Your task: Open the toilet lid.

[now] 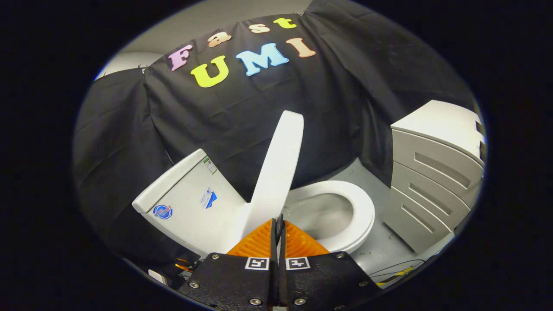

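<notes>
- The gripper (pixel 278 222) has its two orange fingers (pixel 255 242) drawn almost together, with only a thin dark slit between them
- The lower edge of the lid (pixel 276 172) appears to sit in that slit at the fingertips; whether both fingers truly press on it cannot be told from this angle
- The lid is white and raised, standing nearly upright, tilted slightly away from the tank (pixel 190 198)
- It rises from just ahead of the fingertips up toward the black cloth (pixel 328 108) behind
- The tank is white and sits left of the lid, with a flat top and small stickers on its side
- The seat (pixel 360 211) is down, a white ring to the right of the lid and beyond the right finger
- The bowl (pixel 322 214) is uncovered inside the ring, grey in shadow
- A white drawer unit (pixel 432 185) stands right of the seat, apart from it, with three slotted drawer fronts
- The floor (pixel 380 250) between seat and drawers is pale grey
- A thin cable (pixel 397 268) and a strip of yellow-black tape (pixel 395 276) lie on the floor near the right finger's black base
- The finger bases are black plates, each with a small square marker (pixel 257 263)
</notes>
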The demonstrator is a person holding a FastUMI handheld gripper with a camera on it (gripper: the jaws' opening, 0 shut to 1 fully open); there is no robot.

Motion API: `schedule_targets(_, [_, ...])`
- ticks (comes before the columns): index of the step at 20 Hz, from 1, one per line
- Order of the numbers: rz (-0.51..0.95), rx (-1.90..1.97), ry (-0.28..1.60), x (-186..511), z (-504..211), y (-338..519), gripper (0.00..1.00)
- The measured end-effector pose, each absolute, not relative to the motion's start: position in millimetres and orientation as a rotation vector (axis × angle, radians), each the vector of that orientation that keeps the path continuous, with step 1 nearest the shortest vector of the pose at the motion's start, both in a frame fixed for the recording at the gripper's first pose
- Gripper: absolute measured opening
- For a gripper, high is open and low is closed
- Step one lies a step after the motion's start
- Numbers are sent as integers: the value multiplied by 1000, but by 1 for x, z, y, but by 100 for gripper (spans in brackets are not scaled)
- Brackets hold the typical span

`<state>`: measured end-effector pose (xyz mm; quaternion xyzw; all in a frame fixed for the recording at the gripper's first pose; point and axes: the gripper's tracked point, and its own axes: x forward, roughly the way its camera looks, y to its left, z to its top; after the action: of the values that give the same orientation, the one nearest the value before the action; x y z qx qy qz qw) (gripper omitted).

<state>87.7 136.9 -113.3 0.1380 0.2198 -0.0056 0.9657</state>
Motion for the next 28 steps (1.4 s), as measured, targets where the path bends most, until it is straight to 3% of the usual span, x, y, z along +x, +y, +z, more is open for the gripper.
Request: schedule_targets(28, [143,-115,286,102,-56,252,0])
